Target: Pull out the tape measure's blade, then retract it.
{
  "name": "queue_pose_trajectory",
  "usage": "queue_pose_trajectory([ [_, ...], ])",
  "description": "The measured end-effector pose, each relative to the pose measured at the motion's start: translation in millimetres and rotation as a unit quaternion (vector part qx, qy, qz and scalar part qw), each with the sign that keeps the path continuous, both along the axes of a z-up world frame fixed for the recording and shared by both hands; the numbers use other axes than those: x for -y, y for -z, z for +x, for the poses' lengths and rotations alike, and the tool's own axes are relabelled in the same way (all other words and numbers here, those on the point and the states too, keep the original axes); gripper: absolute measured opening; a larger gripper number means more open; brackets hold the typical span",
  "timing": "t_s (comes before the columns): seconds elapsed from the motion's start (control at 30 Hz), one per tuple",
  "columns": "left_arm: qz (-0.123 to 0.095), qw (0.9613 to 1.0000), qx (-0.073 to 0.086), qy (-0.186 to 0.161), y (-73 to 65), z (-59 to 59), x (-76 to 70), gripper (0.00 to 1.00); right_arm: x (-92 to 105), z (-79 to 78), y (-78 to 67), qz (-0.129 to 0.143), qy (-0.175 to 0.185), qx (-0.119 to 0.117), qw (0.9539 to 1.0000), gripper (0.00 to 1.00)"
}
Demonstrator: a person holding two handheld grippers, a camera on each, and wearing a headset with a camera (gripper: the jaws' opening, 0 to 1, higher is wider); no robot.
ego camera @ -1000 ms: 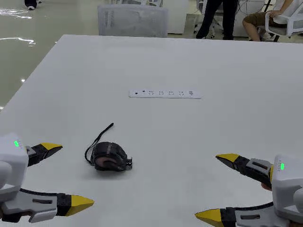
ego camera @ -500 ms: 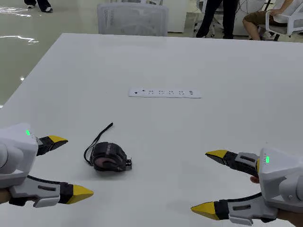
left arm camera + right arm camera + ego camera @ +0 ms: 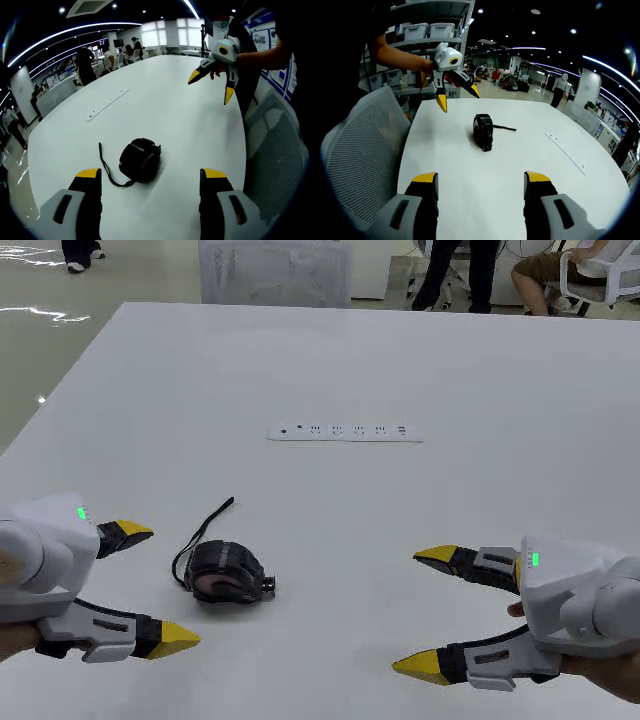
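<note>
Left gripper (image 3: 171,585) and right gripper (image 3: 408,610) both gape wide, empty, flanking the tape measure (image 3: 228,573); loads of bare table (image 3: 420,360) around.

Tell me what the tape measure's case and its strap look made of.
The tape measure case looks like matte black plastic, perhaps rubber-coated: the surface is dull with little glare. Its strap seems to be thin black cord or nylon: it lies limp in a curved loop.

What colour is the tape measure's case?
The tape measure is mostly black, clearest in the left gripper view.
</note>
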State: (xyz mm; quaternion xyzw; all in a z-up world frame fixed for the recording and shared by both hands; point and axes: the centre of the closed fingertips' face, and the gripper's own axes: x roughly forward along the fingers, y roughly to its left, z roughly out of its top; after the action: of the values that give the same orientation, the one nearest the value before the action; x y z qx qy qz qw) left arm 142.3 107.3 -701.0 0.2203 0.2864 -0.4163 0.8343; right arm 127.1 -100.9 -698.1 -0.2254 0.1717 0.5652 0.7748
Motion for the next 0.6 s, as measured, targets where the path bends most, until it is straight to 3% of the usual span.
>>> queue_pose_trajectory([
  [0.6, 0.032, 0.9985, -0.009, 0.043, 18.9, 28.3, 0.7, 0.73, -19.7, 28.7, 12.9, -0.006, -0.032, -0.004, 0.9995, 0.67],
])
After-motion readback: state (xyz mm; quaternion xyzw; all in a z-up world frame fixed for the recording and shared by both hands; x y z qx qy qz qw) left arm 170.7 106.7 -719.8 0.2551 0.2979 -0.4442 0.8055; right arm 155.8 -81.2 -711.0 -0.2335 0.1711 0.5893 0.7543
